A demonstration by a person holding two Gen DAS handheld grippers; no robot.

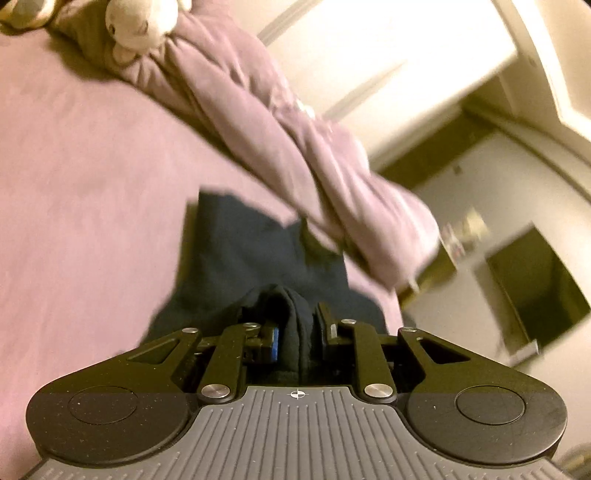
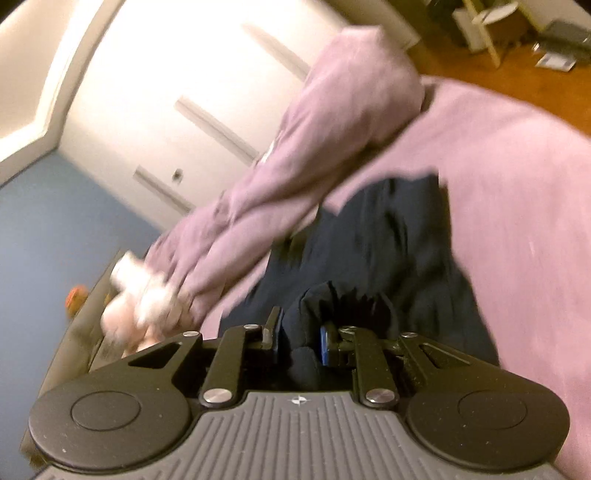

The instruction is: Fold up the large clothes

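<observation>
The left gripper (image 1: 295, 332) has its jaws pinched on a bunched fold of a dark navy garment (image 1: 255, 243). The cloth rises in a hump between the jaws and trails away ahead of them over the pink bed (image 1: 74, 166). Beyond the jaws and to their right, a rolled pink duvet (image 1: 266, 110) runs slantwise across the bed. A pale soft toy (image 1: 136, 22) sits at its far end, well ahead and left of the jaws. The picture is blurred.

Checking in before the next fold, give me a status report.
Left gripper and right gripper both shut on the navy garment. Garment stretched over the purple bed. Rolled duvet touching its far edge.
</observation>
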